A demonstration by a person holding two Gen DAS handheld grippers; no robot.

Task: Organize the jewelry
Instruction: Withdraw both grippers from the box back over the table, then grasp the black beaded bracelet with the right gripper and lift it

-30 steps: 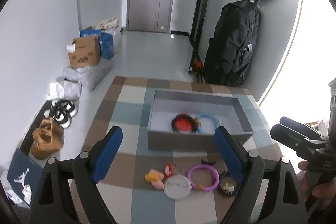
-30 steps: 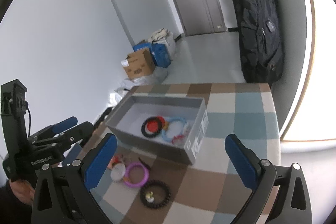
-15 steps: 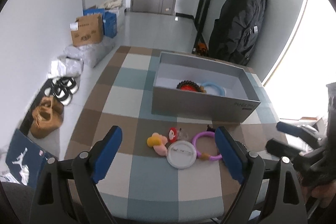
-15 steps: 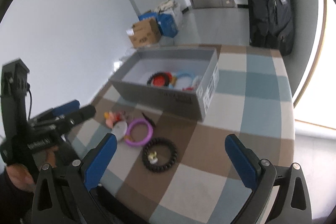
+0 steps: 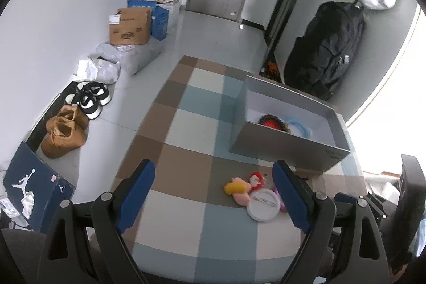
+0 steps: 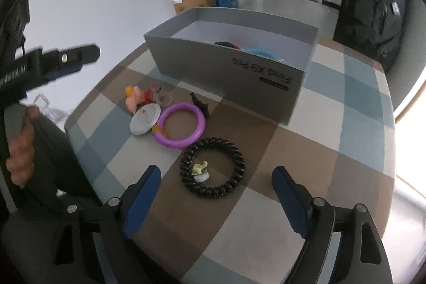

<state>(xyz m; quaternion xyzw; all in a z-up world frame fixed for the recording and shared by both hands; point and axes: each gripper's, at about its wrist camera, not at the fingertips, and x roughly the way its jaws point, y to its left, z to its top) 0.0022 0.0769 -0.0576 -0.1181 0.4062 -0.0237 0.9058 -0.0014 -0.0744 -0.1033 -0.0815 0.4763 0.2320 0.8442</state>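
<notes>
The jewelry lies in two groups on a table covered in a checked cloth. Loose on the cloth, in front of the grey box, the right wrist view shows one black coiled bracelet with a small pale charm lying inside its ring, one purple ring with an orange joint, one white round badge touching the purple ring's left edge, one small dark clip just beside the ring's far side, and a cluster of soft pink, yellow and red pieces. That cluster is blurred, and it may include a clear piece too; the count there is uncertain.

Inside the box, only parts show over the near wall: one black-and-red ring and one light blue ring, side by side.

In the left wrist view the right-hand finger hides most of the purple ring, and the black bracelet is out of sight; the badge and the soft pieces remain visible.

The right gripper hovers near the black bracelet, jaws spread wide, holding nothing. The left gripper sits over bare cloth left of the soft pieces, jaws also spread wide and empty. The left hand on its handle is cut off at the frame edge.

Beyond the table, two pairs of shoes and one brown carton sit on the floor.
</notes>
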